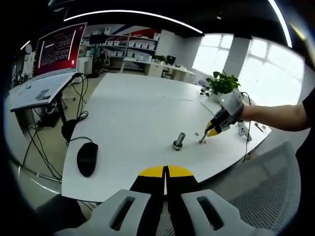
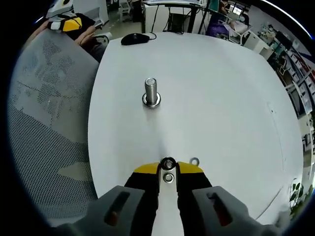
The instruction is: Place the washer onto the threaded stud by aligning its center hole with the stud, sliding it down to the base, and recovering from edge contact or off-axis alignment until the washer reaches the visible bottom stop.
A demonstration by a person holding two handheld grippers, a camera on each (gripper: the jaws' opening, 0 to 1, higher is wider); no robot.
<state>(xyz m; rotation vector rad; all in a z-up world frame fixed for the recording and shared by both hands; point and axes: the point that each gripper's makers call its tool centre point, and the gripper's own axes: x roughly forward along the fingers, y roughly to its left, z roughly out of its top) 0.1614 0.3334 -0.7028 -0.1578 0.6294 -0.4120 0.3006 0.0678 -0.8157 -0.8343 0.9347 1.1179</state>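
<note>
Right claw [image 2: 168, 169] pinches a washer [image 2: 168, 163] on the table [image 2: 221, 98], stud [image 2: 151, 92] at 12 o'clock; left claw [image 1: 165, 173] is closed, empty. Risk — an edge-on pinch lets the washer slip or meet the threads tilted.

My left gripper [image 1: 165, 172] has black jaws capped with yellow tips, set in pale grey slotted housings. My right gripper [image 2: 168, 169] matches it, black with yellow tips, on darker grey housings with small orange marks. My forearm wears a dark sleeve [image 1: 309, 105].
</note>
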